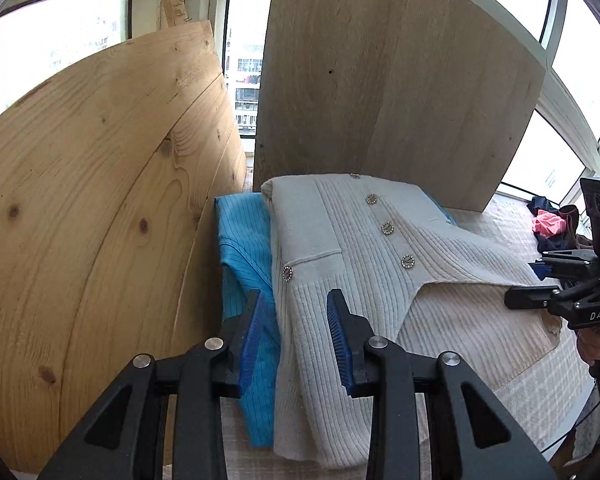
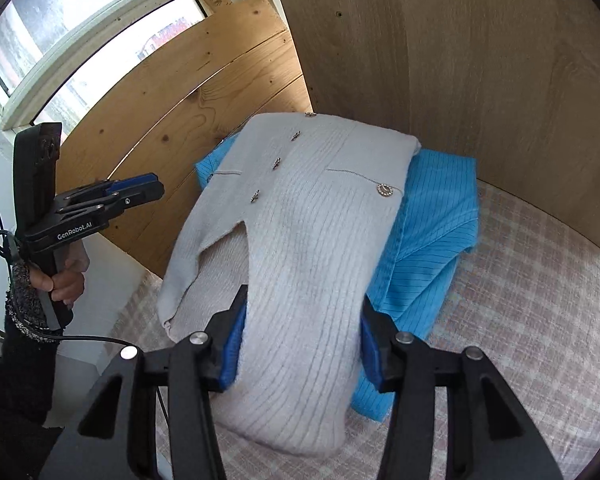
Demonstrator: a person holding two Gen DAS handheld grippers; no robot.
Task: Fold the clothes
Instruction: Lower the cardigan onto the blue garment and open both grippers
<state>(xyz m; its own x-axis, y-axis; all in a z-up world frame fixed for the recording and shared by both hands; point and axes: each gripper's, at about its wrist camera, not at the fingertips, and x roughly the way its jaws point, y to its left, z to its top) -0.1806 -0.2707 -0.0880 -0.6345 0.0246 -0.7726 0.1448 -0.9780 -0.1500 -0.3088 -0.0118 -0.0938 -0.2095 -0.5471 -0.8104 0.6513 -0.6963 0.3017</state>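
Behind the folded clothes, two boards stand on edge and hem the pile in: a knotty pine board [image 1: 100, 200] on one side and a smoother grey-brown panel [image 1: 380, 80] at the back, with a narrow gap between them where a window shows buildings outside. Leaning behind the pine board is a thin wooden slat [image 1: 172, 0].

On the checked pale cloth [image 2: 520, 320] that covers the surface lies a blue striped garment [image 2: 432, 240], folded, and on top of it a cream ribbed cardigan [image 2: 300, 260] with sparkly round buttons, also folded, one flap lying open toward the near edge. The pile sits close against both boards.

Over the cardigan's near end the right gripper [image 2: 300, 344] has its blue-padded jaws apart; the knit lies between them, but whether the pads press on it cannot be told. The left gripper [image 1: 296, 336] hangs over the seam where cardigan meets blue garment, jaws apart, gripping nothing. In the right wrist view a hand [image 2: 62, 276] in a dark sleeve holds the left gripper's handle.

Farther along the surface, well apart from the pile, lies a heap of dark and pink clothes [image 1: 552, 224]. Large windows run around the room, bright with daylight.
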